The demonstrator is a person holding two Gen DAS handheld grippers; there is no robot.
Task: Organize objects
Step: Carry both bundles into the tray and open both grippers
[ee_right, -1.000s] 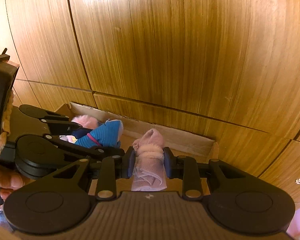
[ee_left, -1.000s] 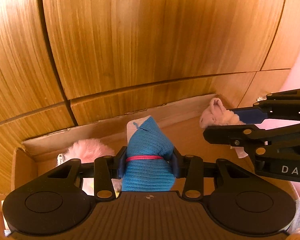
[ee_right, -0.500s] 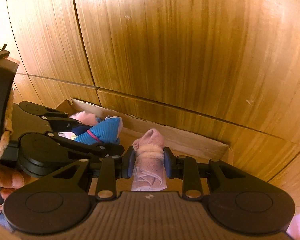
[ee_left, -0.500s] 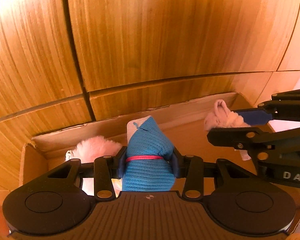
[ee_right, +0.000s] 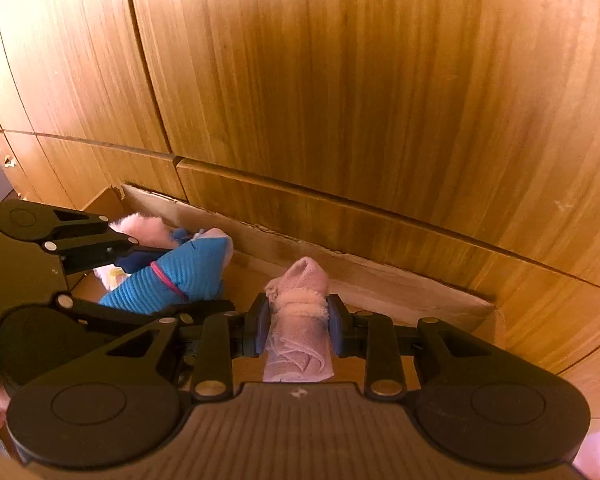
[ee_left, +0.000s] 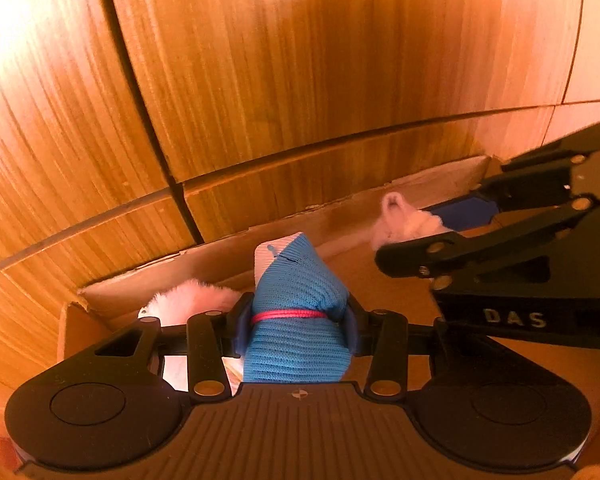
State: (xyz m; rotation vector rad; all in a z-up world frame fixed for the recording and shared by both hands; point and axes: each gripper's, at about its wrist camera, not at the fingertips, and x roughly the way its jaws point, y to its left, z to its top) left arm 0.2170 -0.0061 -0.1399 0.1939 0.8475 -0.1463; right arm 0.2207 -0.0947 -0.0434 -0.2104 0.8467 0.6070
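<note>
Left wrist view: wooden cabinet panels (ee_left: 300, 80) fill the background, with an open cardboard box (ee_left: 228, 248) against them. A fluffy pink item (ee_left: 192, 298) lies in the box's left corner. The left gripper (ee_left: 296, 326) has its jaws clamped on a blue knitted sock roll (ee_left: 296, 316), long axis pointing toward the panels.

Right wrist view: the same panels and box (ee_right: 400, 284). The right gripper (ee_right: 298, 326) pinches a pink sock roll (ee_right: 298, 320) over the box, pointing at the panels, right of the blue roll (ee_right: 180, 276).
</note>
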